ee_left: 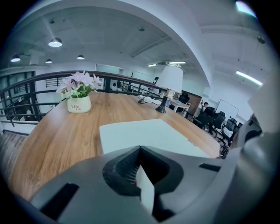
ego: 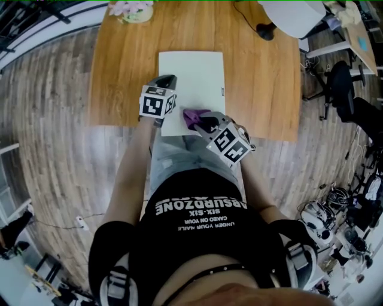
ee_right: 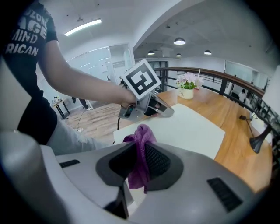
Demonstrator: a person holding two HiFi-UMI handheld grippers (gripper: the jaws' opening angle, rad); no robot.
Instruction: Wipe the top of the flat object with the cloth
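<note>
Right gripper (ee_right: 141,154) pinching one cloth (ee_right: 141,134); left gripper (ee_left: 139,165) clamping one board (ee_left: 144,133)

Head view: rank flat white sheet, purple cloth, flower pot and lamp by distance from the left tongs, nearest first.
1. flat white sheet: its near left edge is clamped in the left tongs.
2. purple cloth: just to the right, held in the right tongs.
3. flower pot: far side, left.
4. lamp: far side, right.

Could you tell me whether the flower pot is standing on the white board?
No, the flower pot stands on the bare wooden table, well apart from the white board.
</note>
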